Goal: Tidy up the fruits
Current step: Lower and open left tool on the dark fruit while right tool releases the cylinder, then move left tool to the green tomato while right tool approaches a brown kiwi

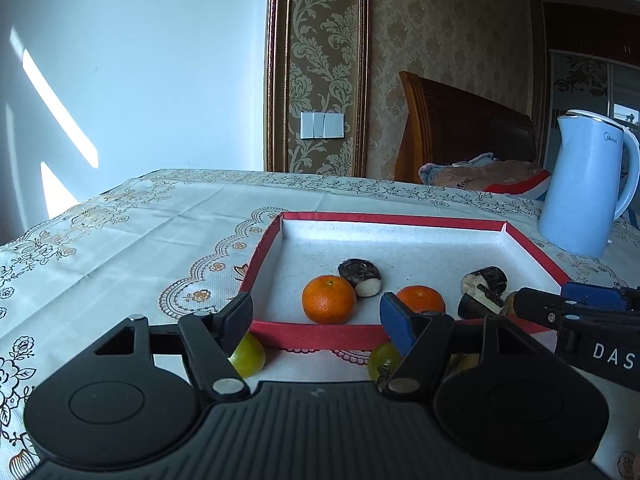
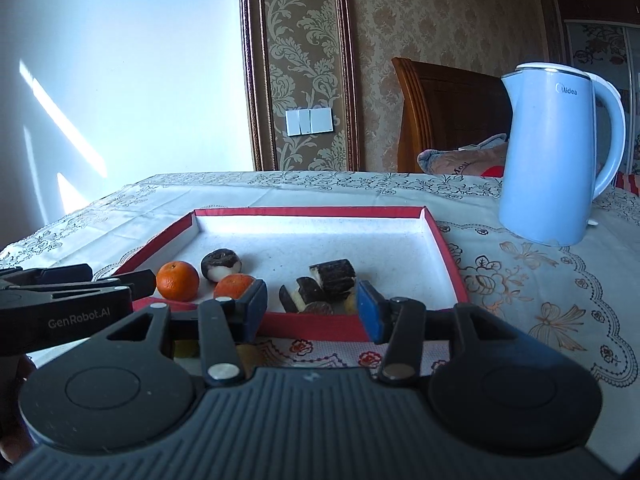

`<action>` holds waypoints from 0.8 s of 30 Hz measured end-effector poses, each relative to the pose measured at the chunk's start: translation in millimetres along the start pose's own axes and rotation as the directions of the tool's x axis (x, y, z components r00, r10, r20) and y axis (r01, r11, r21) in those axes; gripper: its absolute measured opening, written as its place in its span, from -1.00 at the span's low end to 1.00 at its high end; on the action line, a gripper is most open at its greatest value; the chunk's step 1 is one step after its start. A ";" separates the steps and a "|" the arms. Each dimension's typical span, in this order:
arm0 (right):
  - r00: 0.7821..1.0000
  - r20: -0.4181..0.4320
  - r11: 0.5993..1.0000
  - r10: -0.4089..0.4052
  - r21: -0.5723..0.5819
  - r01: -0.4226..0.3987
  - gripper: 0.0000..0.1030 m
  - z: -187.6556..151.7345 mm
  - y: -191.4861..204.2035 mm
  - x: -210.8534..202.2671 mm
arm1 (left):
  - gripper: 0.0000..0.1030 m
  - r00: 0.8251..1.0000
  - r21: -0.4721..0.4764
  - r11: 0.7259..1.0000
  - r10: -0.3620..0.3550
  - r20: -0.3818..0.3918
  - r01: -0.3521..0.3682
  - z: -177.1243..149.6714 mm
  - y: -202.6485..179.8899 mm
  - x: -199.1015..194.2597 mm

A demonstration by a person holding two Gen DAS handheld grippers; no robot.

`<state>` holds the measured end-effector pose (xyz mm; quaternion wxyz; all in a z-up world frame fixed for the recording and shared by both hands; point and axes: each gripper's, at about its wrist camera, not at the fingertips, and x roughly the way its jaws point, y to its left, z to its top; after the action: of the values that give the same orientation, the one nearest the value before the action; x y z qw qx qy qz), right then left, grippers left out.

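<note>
A shallow red tray (image 1: 320, 334) with a white floor holds two tangerines (image 1: 329, 299) (image 1: 422, 298) and several dark-skinned, white-fleshed pieces (image 1: 360, 274) (image 1: 484, 280). Two green fruits (image 1: 248, 356) (image 1: 384, 358) lie on the tablecloth just before the tray's near wall. My left gripper (image 1: 318, 322) is open and empty over that near wall, between the green fruits. My right gripper (image 2: 312, 310) is open and empty at the tray's near wall (image 2: 316, 326), with the dark pieces (image 2: 334, 274) and a tangerine (image 2: 178, 280) beyond it.
A light blue kettle (image 2: 556, 156) stands on the table to the right of the tray, also in the left view (image 1: 584, 184). The embroidered tablecloth (image 1: 120, 248) spreads to the left. A wooden headboard (image 1: 460, 128) and bedding lie behind.
</note>
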<state>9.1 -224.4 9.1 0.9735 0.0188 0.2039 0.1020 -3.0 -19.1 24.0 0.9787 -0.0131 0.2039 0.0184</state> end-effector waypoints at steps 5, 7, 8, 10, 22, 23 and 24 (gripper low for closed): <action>1.000 -0.001 1.000 0.010 0.000 -0.010 0.05 -9.5 3.4 -10.0 | 0.36 1.000 -0.010 1.000 -0.010 -0.002 0.010 -9.8 7.4 -11.1; 1.000 -0.017 1.000 0.020 0.000 -0.020 0.05 -11.4 4.1 -10.9 | 0.36 1.000 -0.015 1.000 -0.013 -0.012 0.013 -13.3 10.8 -12.9; 0.999 -0.024 1.000 0.024 -0.001 -0.024 0.05 -13.0 4.9 -11.5 | 0.36 1.000 -0.015 1.000 -0.008 -0.014 0.008 -15.3 12.2 -14.4; 0.999 -0.036 0.999 0.030 -0.009 -0.031 0.05 -16.0 6.9 -12.8 | 0.36 1.000 -0.014 1.000 -0.010 -0.018 0.010 -18.8 16.3 -17.7; 0.981 -0.174 0.988 0.084 -0.116 -0.105 0.02 -17.6 29.0 4.7 | 0.53 0.998 -0.050 0.998 -0.042 -0.043 0.040 -25.0 32.0 -25.6; 0.979 -0.187 0.987 0.085 -0.121 -0.109 0.01 -16.9 30.1 8.3 | 0.53 0.998 -0.049 0.998 -0.044 -0.047 0.042 -25.2 32.0 -25.0; 0.976 -0.200 0.986 0.087 -0.120 -0.112 0.01 -16.5 30.5 12.1 | 0.53 0.998 -0.048 0.998 -0.046 -0.049 0.043 -25.2 31.9 -24.8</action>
<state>7.6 -192.2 -8.4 0.9417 -0.0449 0.2896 0.1652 -37.1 11.1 10.2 0.9729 -0.0409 0.2274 0.0009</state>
